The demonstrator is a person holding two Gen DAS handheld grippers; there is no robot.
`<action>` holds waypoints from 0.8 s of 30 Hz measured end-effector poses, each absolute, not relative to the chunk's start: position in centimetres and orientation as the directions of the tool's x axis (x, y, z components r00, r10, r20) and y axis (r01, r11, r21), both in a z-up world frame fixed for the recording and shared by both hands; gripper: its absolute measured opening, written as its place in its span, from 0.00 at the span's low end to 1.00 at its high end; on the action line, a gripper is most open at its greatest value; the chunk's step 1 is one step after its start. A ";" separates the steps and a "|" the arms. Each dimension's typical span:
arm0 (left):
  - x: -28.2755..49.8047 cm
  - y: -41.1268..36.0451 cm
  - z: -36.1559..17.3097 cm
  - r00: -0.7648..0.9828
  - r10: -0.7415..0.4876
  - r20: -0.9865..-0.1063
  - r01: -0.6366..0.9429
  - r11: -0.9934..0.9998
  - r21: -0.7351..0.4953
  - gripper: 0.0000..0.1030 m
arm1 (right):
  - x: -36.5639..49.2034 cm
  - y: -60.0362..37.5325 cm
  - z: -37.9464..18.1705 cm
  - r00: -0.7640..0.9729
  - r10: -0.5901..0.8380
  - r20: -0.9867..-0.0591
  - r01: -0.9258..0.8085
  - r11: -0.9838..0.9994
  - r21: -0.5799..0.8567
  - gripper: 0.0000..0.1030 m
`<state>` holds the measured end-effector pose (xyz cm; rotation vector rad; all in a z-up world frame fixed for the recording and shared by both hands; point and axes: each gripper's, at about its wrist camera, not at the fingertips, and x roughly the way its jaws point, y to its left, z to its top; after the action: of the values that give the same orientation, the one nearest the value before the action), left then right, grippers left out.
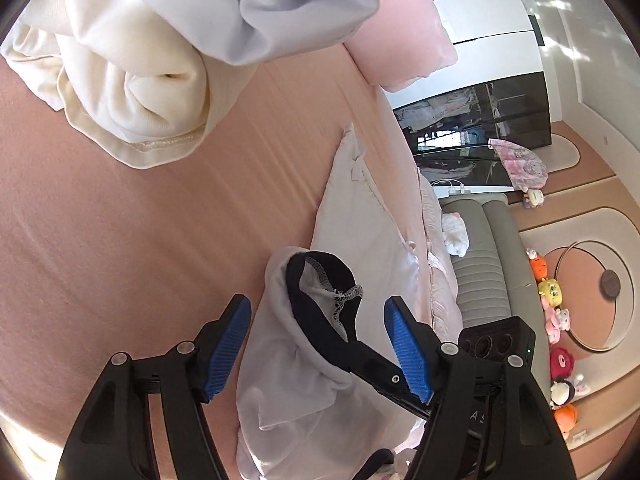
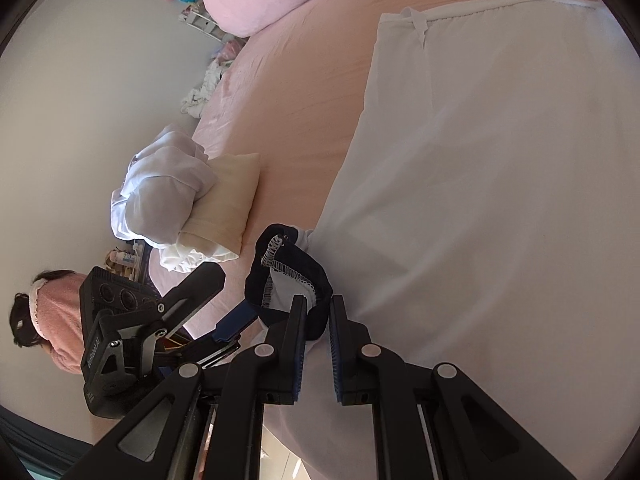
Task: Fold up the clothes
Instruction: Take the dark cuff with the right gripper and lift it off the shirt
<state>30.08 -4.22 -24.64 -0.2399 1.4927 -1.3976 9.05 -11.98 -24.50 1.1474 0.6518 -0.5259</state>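
Now, garment: the white garment (image 2: 500,184) lies spread on the pink bed sheet (image 1: 100,240), its dark-trimmed cuff (image 2: 288,276) lifted at the near end.
Right gripper: the right gripper (image 2: 318,344) is clamped on the cuff, jaws nearly together with dark fabric pinched between the pads.
Left gripper: the left gripper (image 1: 316,348) stands open just beside the cuff, blue pads either side of the cloth, pressing nothing.
Other clothes: a cream and pale blue bundle (image 1: 160,60) sits well apart from the cuff, farther up the sheet.
Risk, slip: the right grip holds only the trim's edge; a sharp pull could strip it free.
Risk, bunching: closing the left jaws here may catch both cuff layers, so the fold would come out crooked.
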 end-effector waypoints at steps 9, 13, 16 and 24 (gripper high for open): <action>29.0 -4.8 -25.5 -0.426 -0.662 -0.617 0.524 0.376 -0.765 0.14 | 9.1 -11.9 -24.5 0.708 -0.035 -0.706 0.675 0.328 0.661 0.10; 29.8 -4.3 -25.6 -0.460 -0.685 -0.566 0.465 0.357 -0.810 0.13 | 9.3 -12.2 -24.3 0.736 -0.022 -0.677 0.646 0.321 0.692 0.20; 30.3 -4.5 -25.4 -0.475 -0.694 -0.542 0.448 0.340 -0.827 0.13 | 9.4 -12.9 -25.1 0.754 0.000 -0.657 0.635 0.255 0.729 0.57; 30.9 -5.1 -24.7 -0.487 -0.677 -0.552 0.469 0.331 -0.819 0.11 | 10.4 -13.9 -26.4 0.855 0.023 -0.519 0.511 0.139 0.848 0.53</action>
<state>30.89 -5.15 -24.69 -0.1951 1.5588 -1.3848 10.40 -13.89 -26.39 1.3995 0.4648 -0.3717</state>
